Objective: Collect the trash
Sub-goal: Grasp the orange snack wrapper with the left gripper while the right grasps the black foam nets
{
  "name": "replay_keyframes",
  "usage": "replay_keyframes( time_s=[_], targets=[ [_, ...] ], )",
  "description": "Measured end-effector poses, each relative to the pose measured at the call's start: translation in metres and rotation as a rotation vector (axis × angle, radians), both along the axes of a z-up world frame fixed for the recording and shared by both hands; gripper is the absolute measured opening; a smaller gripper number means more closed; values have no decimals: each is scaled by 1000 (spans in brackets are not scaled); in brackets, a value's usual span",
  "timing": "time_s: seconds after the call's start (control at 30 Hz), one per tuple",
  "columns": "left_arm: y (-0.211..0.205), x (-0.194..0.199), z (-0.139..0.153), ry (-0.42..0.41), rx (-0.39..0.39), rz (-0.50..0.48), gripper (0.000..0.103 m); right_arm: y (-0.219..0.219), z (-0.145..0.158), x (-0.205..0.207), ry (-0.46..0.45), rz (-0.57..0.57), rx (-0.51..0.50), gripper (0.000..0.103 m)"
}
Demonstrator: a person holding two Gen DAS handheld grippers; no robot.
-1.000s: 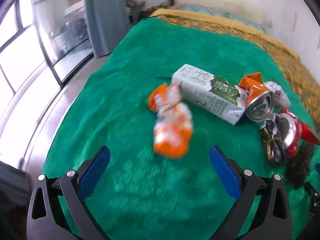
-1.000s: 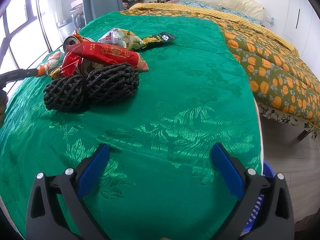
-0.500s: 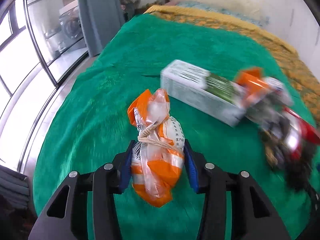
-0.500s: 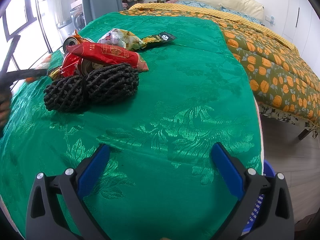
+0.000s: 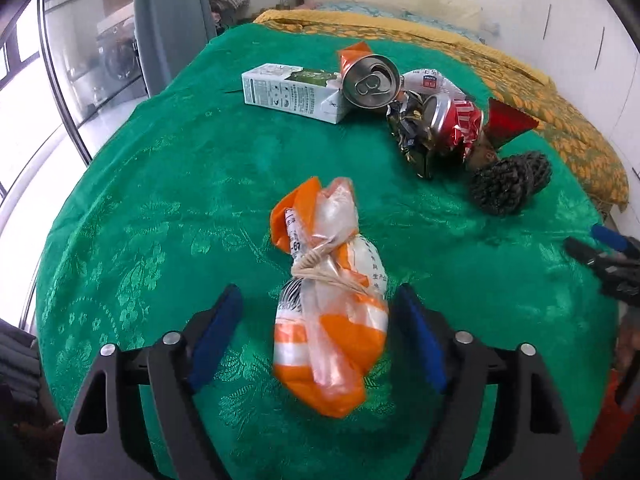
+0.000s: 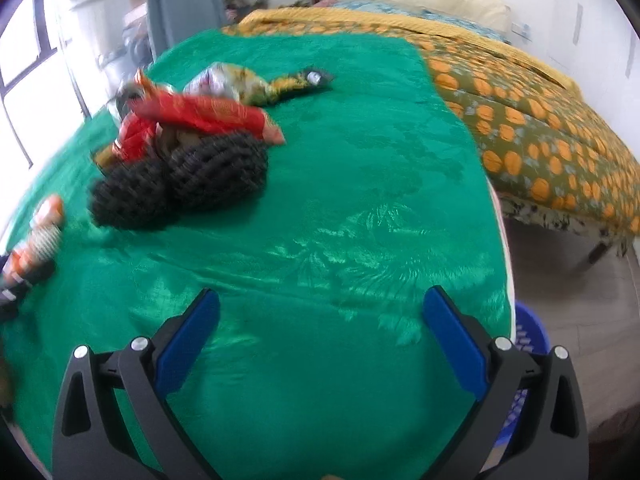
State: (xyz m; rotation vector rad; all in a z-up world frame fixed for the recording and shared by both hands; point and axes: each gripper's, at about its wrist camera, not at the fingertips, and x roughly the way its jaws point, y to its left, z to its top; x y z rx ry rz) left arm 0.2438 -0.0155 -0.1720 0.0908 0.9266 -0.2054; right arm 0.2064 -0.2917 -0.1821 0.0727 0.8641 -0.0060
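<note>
An orange and white tied plastic bag (image 5: 328,312) lies on the green cloth between the fingers of my left gripper (image 5: 320,336), which is open with gaps on both sides of the bag. Beyond it lie a white and green carton (image 5: 288,92), an open silver can (image 5: 370,82), a crushed red can (image 5: 452,120) and a black mesh ball (image 5: 508,184). My right gripper (image 6: 320,344) is open and empty over bare cloth. In its view the black mesh balls (image 6: 184,180), a red wrapper (image 6: 204,114) and the orange bag (image 6: 40,232) lie to the left.
The green cloth (image 6: 360,200) covers a table or bed end. An orange-patterned quilt (image 6: 540,132) lies to the right. A blue basket (image 6: 524,340) stands on the floor beside the right edge. Windows and a grey curtain (image 5: 168,20) are on the left.
My left gripper was shut on the orange bag half a second ago and has opened. It has also pulled back and swung, so the trash pile sits farther off. The right view shifted slightly.
</note>
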Motion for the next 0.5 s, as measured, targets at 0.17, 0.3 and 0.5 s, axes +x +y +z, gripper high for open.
replay_keyframes(
  time_s=[0.17,0.3,0.5],
  targets=[
    [-2,2,-1,6,21,-1,88,41,25,10,-39,0,152,98],
    [1,2,-1,8,6,4,88,77,25,46,-27,-81,161,98],
    [1,2,-2,9,4,3,89,80,14,53,5,-60,76,94]
  ],
)
